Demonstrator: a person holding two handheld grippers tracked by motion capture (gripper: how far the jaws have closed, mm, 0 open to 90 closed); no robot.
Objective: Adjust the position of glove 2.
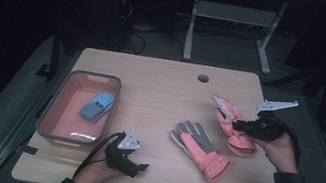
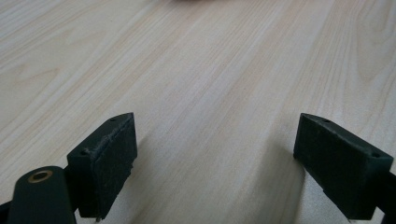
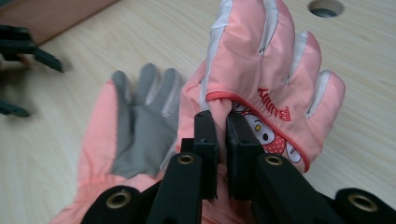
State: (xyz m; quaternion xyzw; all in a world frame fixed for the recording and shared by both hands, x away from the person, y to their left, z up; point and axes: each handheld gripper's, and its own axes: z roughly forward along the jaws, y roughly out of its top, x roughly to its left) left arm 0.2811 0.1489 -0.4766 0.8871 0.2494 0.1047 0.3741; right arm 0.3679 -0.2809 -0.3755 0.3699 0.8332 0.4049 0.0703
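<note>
The pink glove (image 3: 261, 60) is pinched in the jaws of the right gripper (image 3: 223, 135), right of the grey-palmed glove (image 1: 201, 149) and raised off the desk (image 1: 162, 86). Left to right, taking the grey-palmed glove as landmark: far to its left stands the grey-rimmed tray (image 1: 54, 108) with a blue item (image 1: 97, 106) lying inside; nearer on its left, the left gripper (image 2: 215, 154) rests on the desk, jaws wide apart with nothing between them; the grey-palmed glove itself lies palm up, fingers pointing away from the person.
</note>
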